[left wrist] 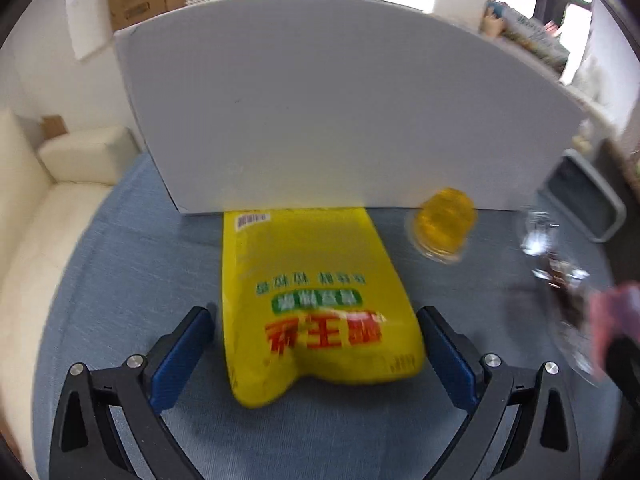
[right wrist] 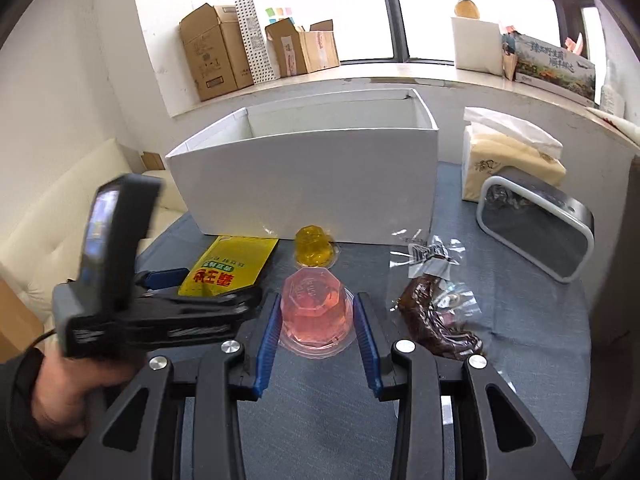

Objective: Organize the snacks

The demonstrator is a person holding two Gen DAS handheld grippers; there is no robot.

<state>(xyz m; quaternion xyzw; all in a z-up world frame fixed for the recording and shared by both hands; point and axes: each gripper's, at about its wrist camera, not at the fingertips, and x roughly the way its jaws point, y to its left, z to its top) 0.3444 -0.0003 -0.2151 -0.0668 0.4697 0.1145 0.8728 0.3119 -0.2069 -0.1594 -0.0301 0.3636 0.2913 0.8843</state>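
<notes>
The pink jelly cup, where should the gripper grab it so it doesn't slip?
Grip the pink jelly cup low on its faceted side walls, just above the wide rim, coming in level from the near side. It sits upside down and tapers upward, so a high grip could slide off. The right gripper already straddles it, open.

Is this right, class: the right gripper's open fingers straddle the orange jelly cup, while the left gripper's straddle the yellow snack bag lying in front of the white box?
Not quite. The right gripper straddles the pink jelly cup, not the orange jelly cup, which sits farther off by the white box; the right wrist view shows this. The left gripper does straddle the yellow snack bag.
</notes>
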